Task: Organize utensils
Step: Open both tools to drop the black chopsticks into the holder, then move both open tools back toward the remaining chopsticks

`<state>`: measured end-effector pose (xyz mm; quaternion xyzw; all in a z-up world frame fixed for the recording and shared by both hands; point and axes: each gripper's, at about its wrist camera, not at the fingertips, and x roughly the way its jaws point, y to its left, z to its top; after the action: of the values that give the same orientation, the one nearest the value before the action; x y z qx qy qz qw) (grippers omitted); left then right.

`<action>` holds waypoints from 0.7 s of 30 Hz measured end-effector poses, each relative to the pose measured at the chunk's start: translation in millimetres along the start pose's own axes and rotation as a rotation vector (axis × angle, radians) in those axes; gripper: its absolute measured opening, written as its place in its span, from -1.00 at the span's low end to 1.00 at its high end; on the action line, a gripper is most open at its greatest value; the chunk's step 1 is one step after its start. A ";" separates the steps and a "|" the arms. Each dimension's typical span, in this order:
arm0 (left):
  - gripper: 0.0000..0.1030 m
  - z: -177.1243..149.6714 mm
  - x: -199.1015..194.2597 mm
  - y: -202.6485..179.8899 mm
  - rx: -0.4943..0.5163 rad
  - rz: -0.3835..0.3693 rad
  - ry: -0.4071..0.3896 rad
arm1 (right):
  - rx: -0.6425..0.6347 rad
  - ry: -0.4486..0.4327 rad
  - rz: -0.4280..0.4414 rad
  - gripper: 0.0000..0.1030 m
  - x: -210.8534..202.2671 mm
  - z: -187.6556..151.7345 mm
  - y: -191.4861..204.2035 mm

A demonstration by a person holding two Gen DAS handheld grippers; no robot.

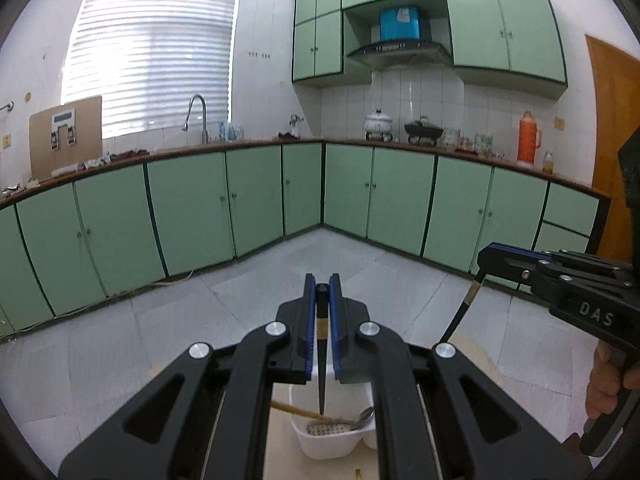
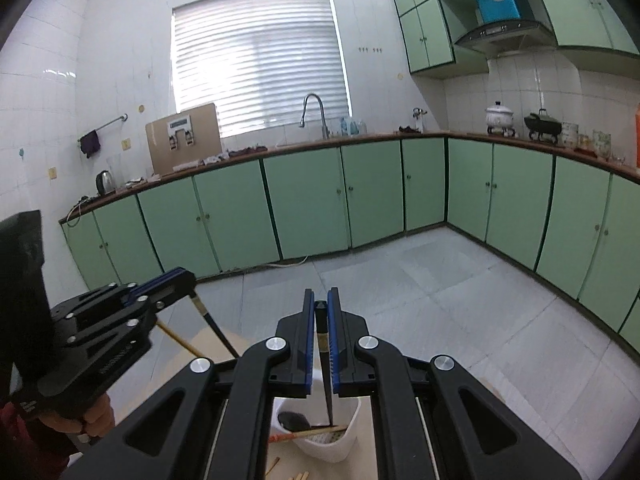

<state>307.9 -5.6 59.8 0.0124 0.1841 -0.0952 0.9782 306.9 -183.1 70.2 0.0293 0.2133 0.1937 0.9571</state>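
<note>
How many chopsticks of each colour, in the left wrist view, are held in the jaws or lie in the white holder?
Black chopsticks: 2, one shut in the jaws of the left gripper, one in those of the right gripper.
Wooden chopsticks: 1, lying in the white holder.
Total: 3

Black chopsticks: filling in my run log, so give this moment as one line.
left tongs: shut on black chopstick | right tongs: shut on second black chopstick | both over white plastic bin
</note>
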 end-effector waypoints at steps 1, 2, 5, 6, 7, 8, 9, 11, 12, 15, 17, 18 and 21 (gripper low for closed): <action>-0.89 -4.2 3.4 0.9 0.002 0.001 0.015 | -0.003 0.007 0.000 -0.87 1.7 -2.8 0.9; -0.89 -6.8 5.6 1.2 0.002 -0.001 0.024 | -0.004 0.014 -0.001 -0.87 2.9 -5.2 2.2; -0.88 -13.8 9.1 4.0 0.003 0.002 0.041 | -0.002 0.044 0.003 -0.86 6.9 -13.6 2.2; -0.87 -15.2 8.9 4.9 0.002 -0.003 0.048 | 0.001 0.039 0.008 -0.86 5.7 -15.6 1.5; -0.85 -15.9 8.4 6.6 -0.003 -0.010 0.052 | 0.004 0.047 0.007 -0.85 5.0 -16.2 1.5; -0.83 -16.7 6.4 8.5 -0.007 -0.006 0.051 | 0.008 0.053 0.003 -0.84 5.5 -16.0 1.2; -0.79 -17.4 4.4 9.7 -0.007 -0.002 0.048 | 0.017 0.050 -0.002 -0.79 2.7 -16.6 -0.7; -0.46 -18.0 -2.7 13.3 -0.013 -0.004 0.041 | 0.027 0.039 -0.005 -0.69 -1.8 -14.6 -3.9; -0.40 -17.8 -7.4 14.8 -0.015 -0.005 0.032 | 0.032 0.027 -0.012 -0.63 -7.3 -14.2 -6.0; -0.32 -18.3 -22.5 18.3 -0.018 0.004 0.008 | 0.051 -0.003 -0.031 -0.35 -22.0 -15.8 -12.9; -0.17 -19.4 -35.3 22.9 -0.034 0.010 -0.012 | 0.069 -0.024 -0.043 -0.20 -32.6 -18.5 -17.0; -0.13 -19.9 -41.9 23.6 -0.041 0.016 -0.024 | 0.077 -0.033 -0.047 -0.15 -36.8 -19.6 -18.5; -0.04 -23.3 -63.2 24.8 -0.051 0.033 -0.063 | 0.098 -0.063 -0.060 -0.03 -54.3 -28.2 -21.4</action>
<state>246.6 31.7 60.8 -0.0126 0.1552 -0.0747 0.9850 257.4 -224.4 63.2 0.0758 0.1930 0.1530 0.9662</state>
